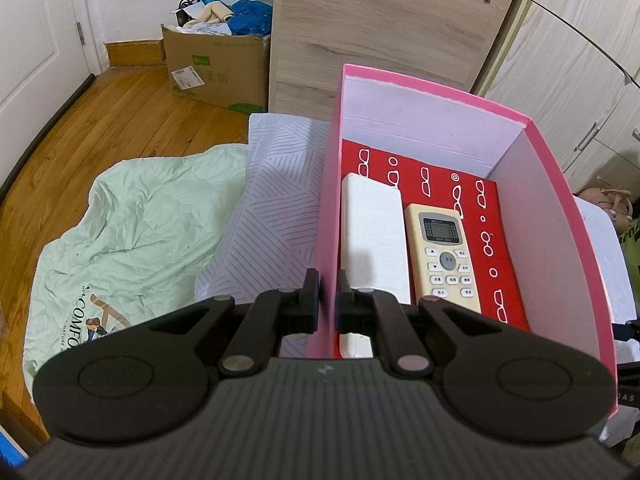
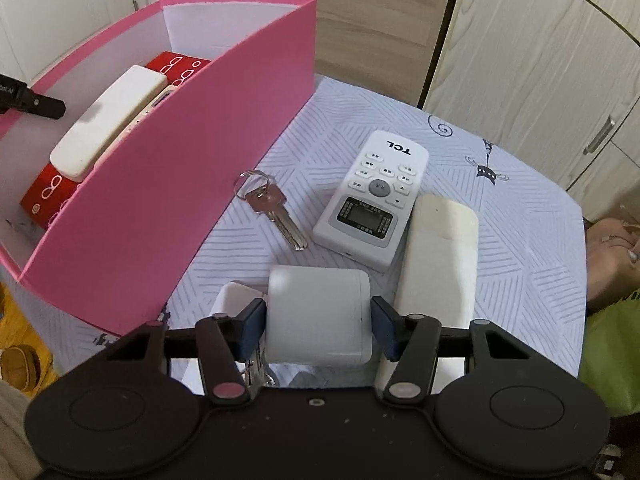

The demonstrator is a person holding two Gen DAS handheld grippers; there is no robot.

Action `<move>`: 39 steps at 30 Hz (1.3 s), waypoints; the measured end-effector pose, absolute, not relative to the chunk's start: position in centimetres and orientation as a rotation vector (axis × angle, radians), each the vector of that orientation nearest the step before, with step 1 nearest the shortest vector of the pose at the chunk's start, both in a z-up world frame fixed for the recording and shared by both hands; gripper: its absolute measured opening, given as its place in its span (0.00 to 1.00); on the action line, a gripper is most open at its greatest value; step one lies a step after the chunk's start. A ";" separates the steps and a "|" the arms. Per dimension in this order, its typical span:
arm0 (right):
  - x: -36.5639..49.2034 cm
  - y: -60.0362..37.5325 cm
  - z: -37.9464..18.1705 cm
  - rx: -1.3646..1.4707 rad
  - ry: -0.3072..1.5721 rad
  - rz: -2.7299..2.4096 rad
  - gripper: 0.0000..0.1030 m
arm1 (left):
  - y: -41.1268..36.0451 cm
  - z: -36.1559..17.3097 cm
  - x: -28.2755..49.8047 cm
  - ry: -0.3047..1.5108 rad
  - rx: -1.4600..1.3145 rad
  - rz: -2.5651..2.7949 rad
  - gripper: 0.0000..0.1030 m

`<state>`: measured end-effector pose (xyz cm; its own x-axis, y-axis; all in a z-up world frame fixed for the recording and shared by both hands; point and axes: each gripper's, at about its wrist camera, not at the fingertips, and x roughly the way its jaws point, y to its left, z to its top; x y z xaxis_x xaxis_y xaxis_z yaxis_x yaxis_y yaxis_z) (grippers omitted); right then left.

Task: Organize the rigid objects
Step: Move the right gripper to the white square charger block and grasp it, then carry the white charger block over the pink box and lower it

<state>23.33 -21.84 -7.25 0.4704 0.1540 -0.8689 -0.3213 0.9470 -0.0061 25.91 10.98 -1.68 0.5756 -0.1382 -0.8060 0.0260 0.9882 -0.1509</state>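
Observation:
My left gripper (image 1: 328,282) is shut on the near side wall of the pink box (image 1: 552,220), one pad outside and one inside. On a red patterned case (image 1: 496,216) in the box lie a white slab (image 1: 372,236) and a beige remote (image 1: 444,256). In the right wrist view my right gripper (image 2: 318,314) has both pads against the sides of a white charger block (image 2: 316,288) on the striped cloth. Just beyond the block lie a white TCL remote (image 2: 372,200), a cream remote (image 2: 440,256) and keys on a ring (image 2: 272,208), next to the pink box (image 2: 180,160).
A second small white piece (image 2: 232,300) sits left of the block, partly behind my finger. A wooden board (image 1: 380,28) and cupboard doors (image 2: 540,80) stand behind the surface. A green quilt (image 1: 140,220) and a cardboard box (image 1: 216,64) lie on the wooden floor at left.

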 end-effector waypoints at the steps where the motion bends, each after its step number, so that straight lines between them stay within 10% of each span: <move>1: 23.4 -22.1 -7.2 -0.154 1.046 0.293 0.60 | 11.0 -1.7 25.9 0.954 -0.128 -0.096 0.06; 22: 21.1 -20.5 4.9 0.170 0.687 0.434 0.60 | 11.4 -2.0 25.9 0.950 -0.164 -0.107 0.07; 39: 24.9 -9.5 -2.2 0.352 1.040 0.662 0.60 | 12.6 -2.2 26.4 0.978 -0.254 -0.121 0.09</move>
